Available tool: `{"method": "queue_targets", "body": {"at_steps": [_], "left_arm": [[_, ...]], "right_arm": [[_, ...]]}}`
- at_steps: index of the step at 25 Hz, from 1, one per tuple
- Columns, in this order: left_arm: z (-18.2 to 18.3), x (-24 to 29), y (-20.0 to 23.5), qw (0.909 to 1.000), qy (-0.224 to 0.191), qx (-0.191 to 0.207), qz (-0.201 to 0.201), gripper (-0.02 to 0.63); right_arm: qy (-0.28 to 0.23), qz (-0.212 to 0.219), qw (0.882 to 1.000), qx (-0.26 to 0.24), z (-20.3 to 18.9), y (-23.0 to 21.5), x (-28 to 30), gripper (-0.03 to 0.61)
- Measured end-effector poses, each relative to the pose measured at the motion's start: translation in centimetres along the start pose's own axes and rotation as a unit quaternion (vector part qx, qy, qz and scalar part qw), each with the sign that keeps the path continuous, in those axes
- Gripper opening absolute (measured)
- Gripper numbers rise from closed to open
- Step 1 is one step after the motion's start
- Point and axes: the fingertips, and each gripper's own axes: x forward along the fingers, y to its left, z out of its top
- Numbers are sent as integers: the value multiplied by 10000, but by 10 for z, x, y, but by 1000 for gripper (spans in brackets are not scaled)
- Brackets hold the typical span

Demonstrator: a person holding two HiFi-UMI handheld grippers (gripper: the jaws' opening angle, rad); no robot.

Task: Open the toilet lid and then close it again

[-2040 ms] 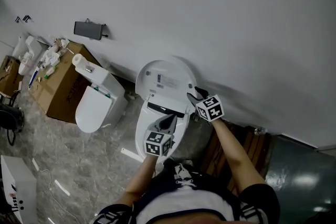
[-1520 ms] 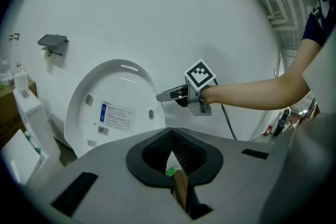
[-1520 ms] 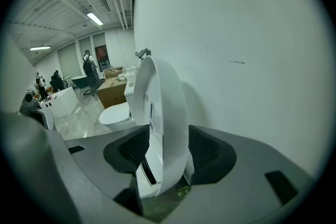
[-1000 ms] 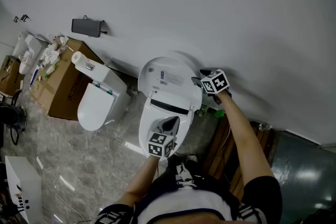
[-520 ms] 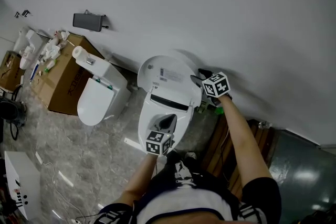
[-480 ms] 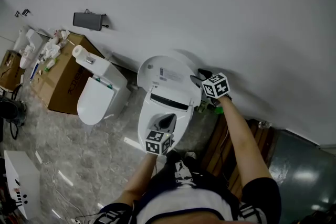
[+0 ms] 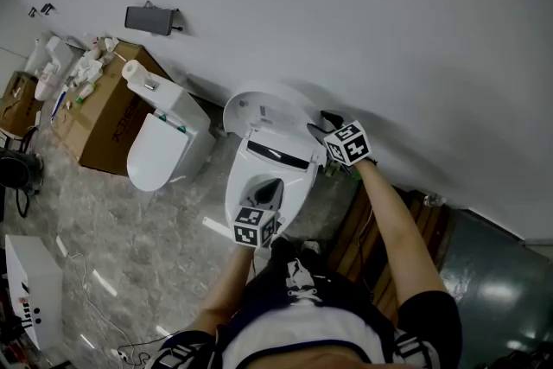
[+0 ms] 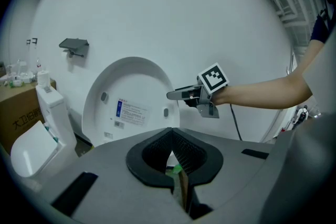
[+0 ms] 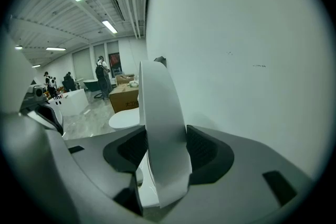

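Note:
The white toilet lid (image 7: pixel 263 112) stands raised against the wall, its underside label facing me, above the seat (image 7: pixel 289 177). My right gripper (image 7: pixel 318 127) is at the lid's right edge. In the right gripper view the lid's rim (image 9: pixel 163 113) fills the gap between the jaws, and that gripper (image 9: pixel 165 149) is shut on it. My left gripper (image 7: pixel 270 190) hangs over the front of the seat, shut and empty. The left gripper view shows its closed jaws (image 8: pixel 172 152), the raised lid (image 8: pixel 131 97) and the right gripper (image 8: pixel 173 95) beside it.
A second white toilet (image 7: pixel 160 151) stands to the left, beside a cardboard box (image 7: pixel 95 121) with small items on top. A dark shelf (image 7: pixel 151 19) is fixed to the wall. Wooden pieces (image 7: pixel 363 220) lie to the right. A white box (image 7: pixel 26 281) sits lower left.
Since the earliest frame the lid has swung up toward the wall with the right gripper on its edge. The left gripper has drifted back toward the seat's front.

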Motion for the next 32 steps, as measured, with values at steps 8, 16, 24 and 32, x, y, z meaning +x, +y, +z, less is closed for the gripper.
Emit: {"method": "queue_targets", "body": {"at_steps": [8,16,24,32], "left_arm": [[-4,-15,0,9996,-82,-45,251,6],[-14,-27,1,9990,-4,10,440,6],[-14,-36,2,9985,-33,-3,546,6],[-27,-50,7,9981,45,-83,610,6]], "right_arm": [[16,141,9991,-409,-8,29,-9,209],[-14,359,9973,-636,-21,64,-14,218],[86,574,9930,-1031,-37,105,-22,225],[283,641,9880,-1379,-52,135,-24,227]]}}
